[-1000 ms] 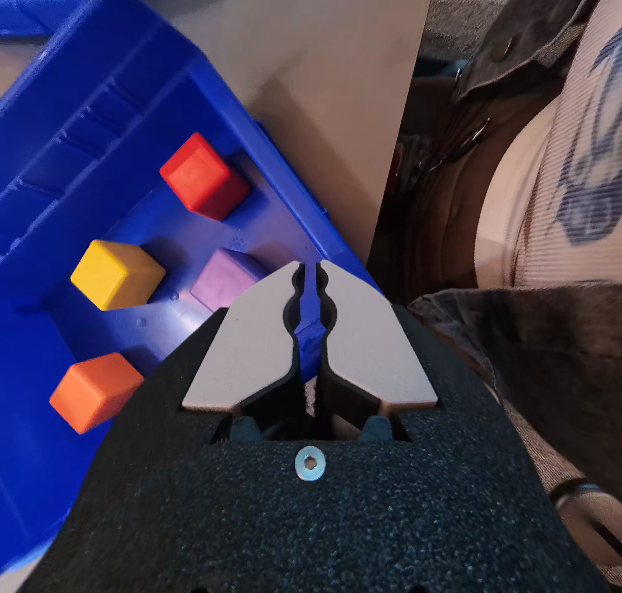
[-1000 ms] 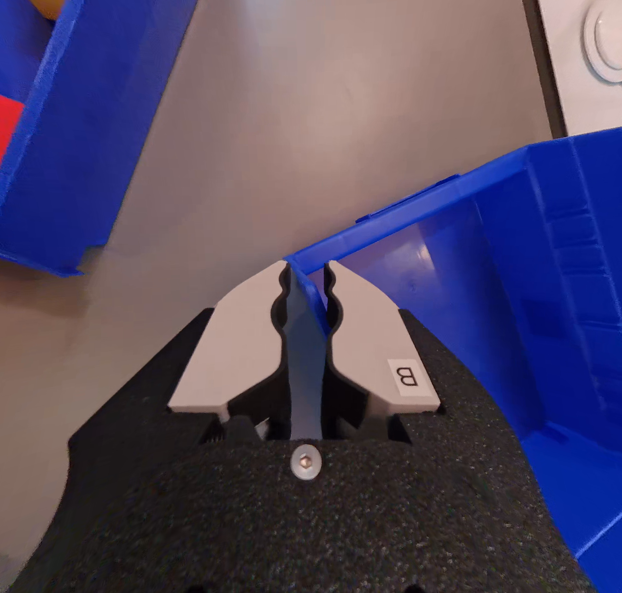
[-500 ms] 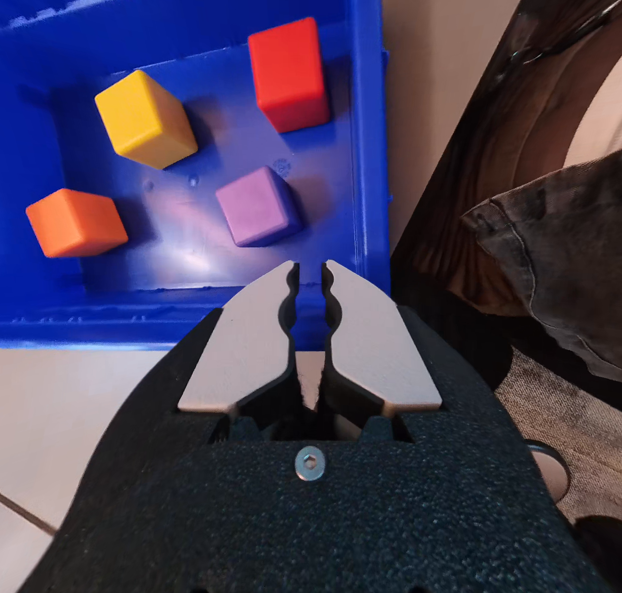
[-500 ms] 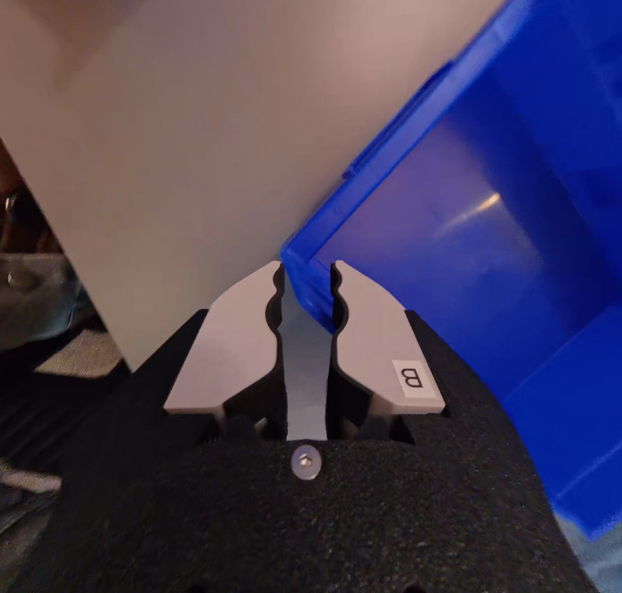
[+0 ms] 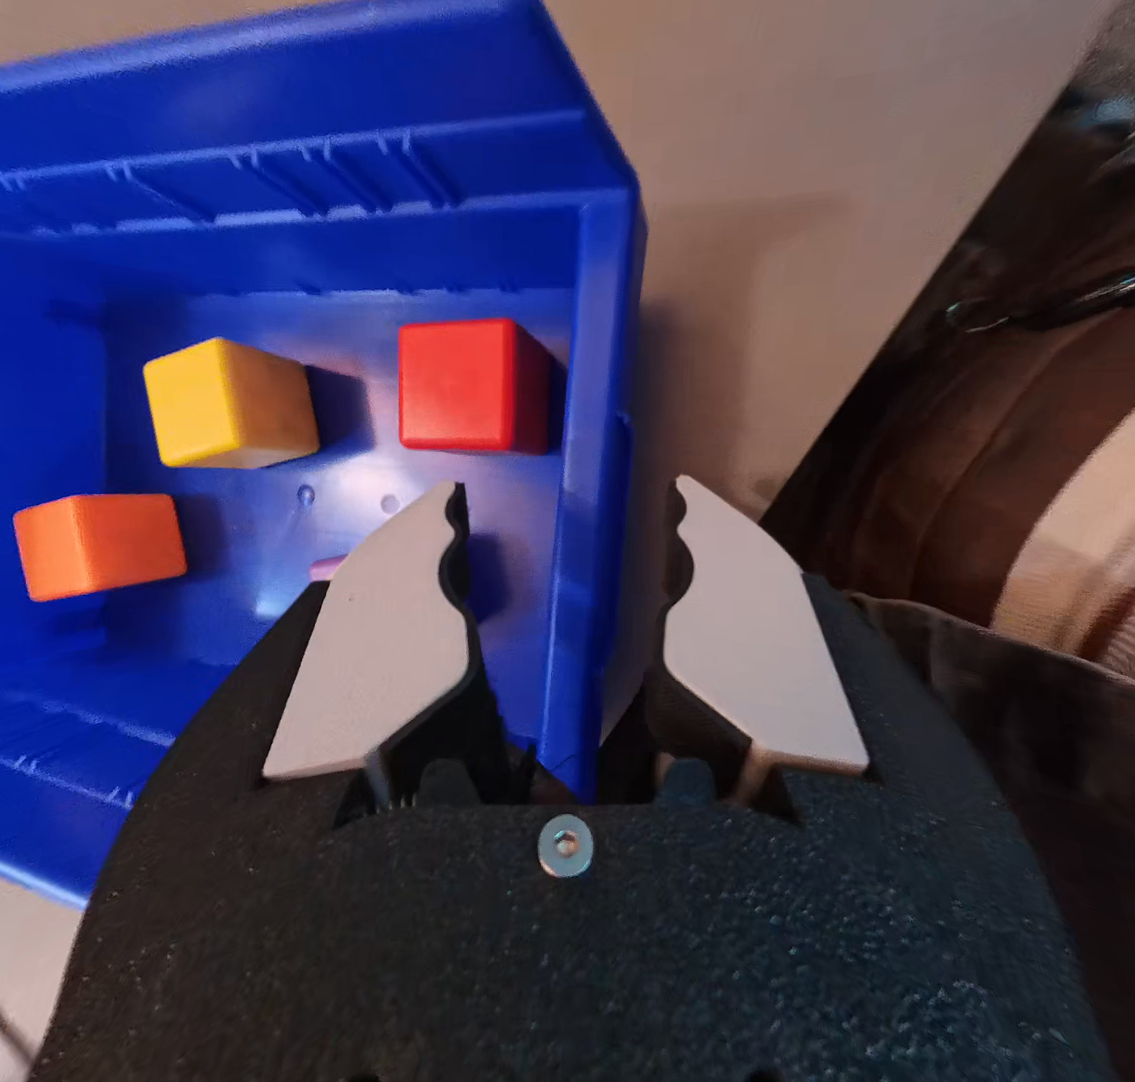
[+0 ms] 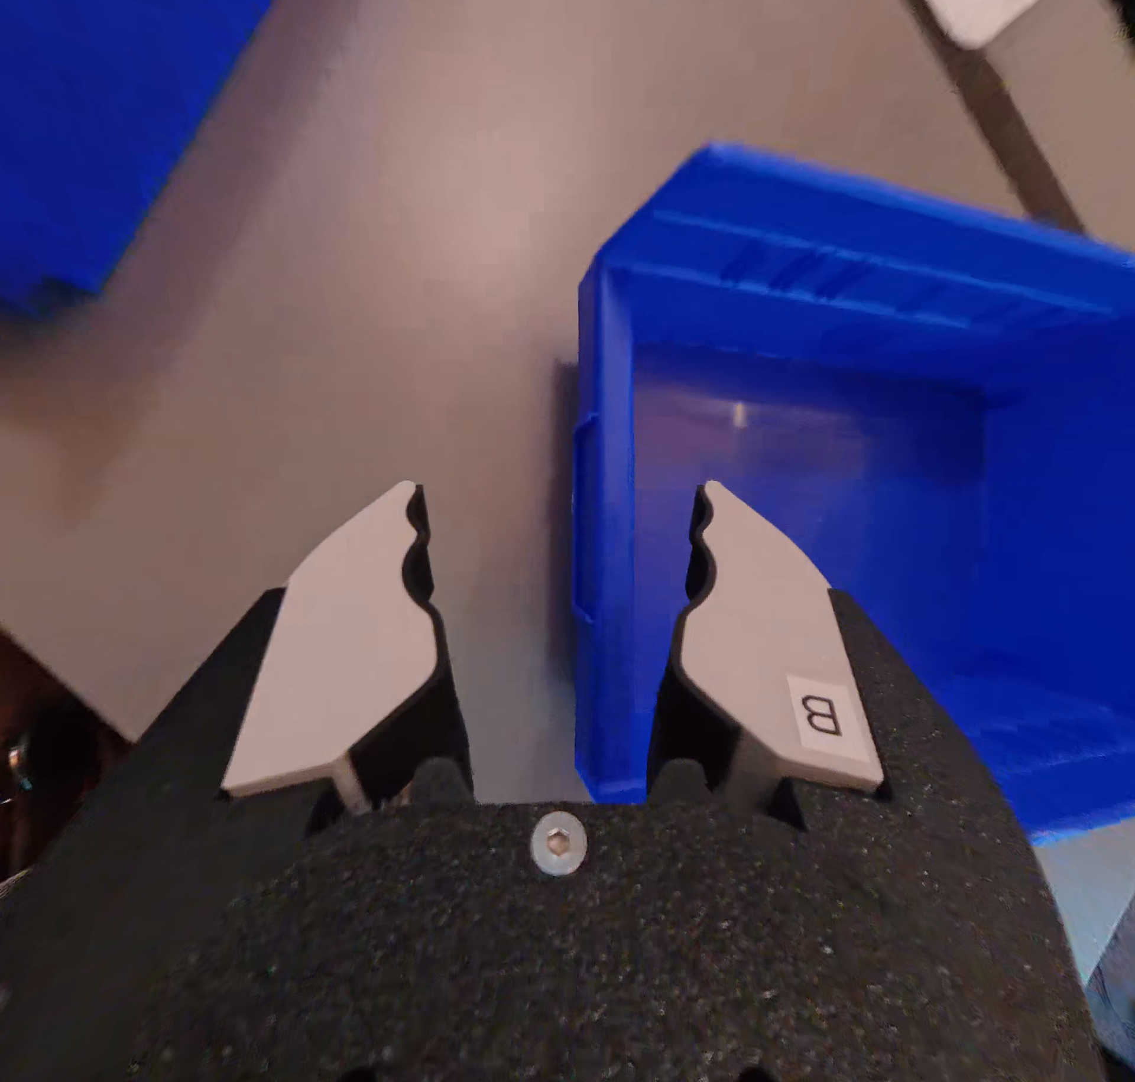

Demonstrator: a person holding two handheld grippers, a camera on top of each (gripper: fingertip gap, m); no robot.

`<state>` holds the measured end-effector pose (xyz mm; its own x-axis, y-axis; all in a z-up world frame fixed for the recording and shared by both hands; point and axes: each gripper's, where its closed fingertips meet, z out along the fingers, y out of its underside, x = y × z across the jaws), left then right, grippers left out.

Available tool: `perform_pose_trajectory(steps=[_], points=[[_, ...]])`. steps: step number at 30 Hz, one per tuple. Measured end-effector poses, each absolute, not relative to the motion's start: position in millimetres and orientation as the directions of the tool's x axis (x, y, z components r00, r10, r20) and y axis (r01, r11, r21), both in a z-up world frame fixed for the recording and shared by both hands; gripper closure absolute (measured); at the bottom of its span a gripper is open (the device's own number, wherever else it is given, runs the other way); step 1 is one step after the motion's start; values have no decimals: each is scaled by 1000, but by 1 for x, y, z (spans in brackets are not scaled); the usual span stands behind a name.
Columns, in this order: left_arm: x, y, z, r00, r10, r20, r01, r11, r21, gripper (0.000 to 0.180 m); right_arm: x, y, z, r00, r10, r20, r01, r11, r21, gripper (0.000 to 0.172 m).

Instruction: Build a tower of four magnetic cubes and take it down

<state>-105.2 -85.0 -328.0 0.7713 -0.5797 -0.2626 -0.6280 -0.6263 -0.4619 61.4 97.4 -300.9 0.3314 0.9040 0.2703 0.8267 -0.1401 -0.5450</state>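
A: The big blue plastic bin (image 5: 295,242) is sitting ahead and to the left of the left gripper (image 5: 568,494), its side wall passing between the jaws, which are standing wide apart on nothing. The right gripper (image 6: 559,494) is likewise gaping, its jaws straddling the wall of a second blue plastic bin (image 6: 860,328) with nothing showing inside.

B: And the cubes?

A: All four are lying loose in the first bin: a glossy red plastic cube (image 5: 460,383) just ahead of the left finger, a yellow one (image 5: 227,402) and an orange one (image 5: 98,543) further left, and a purple one (image 5: 328,567) mostly hiding behind that finger.

B: So no tower yet. I'd be shifting left off the wall, squaring the pads to opposite faces.

A: Only the left view is showing cubes; only the right is showing the bare tabletop (image 6: 381,316) between the bins, to the left of the right gripper's jaws.
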Motion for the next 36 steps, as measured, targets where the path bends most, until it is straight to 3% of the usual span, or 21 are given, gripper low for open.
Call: perform_pose_trajectory(steps=[5, 14, 18, 25, 36], points=[[-107, -85, -336, 761, -588, -275, -646, -646, -407, 130, 69, 119, -339, 378, 882, 282, 876, -242, -416, 90], [-79, -83, -330, 754, -590, -290, -656, -646, -391, 135, 67, 129, -354, 427, 867, 257, 868, -314, -384, 101], [-78, -70, -343, 780, -566, -268, -626, -687, -370, 135, 65, 130, -354, 433, 870, 234, 860, -322, -396, 120], [-93, -67, -360, 776, -575, -261, -631, -704, -326, 153, 76, 126, -358, 338, 895, 293, 910, -231, -345, 143], [-121, -82, -359, 678, -701, -222, -726, -590, -354, 156, 122, 96, -359, 62, 930, 363, 950, 56, -308, 143]])
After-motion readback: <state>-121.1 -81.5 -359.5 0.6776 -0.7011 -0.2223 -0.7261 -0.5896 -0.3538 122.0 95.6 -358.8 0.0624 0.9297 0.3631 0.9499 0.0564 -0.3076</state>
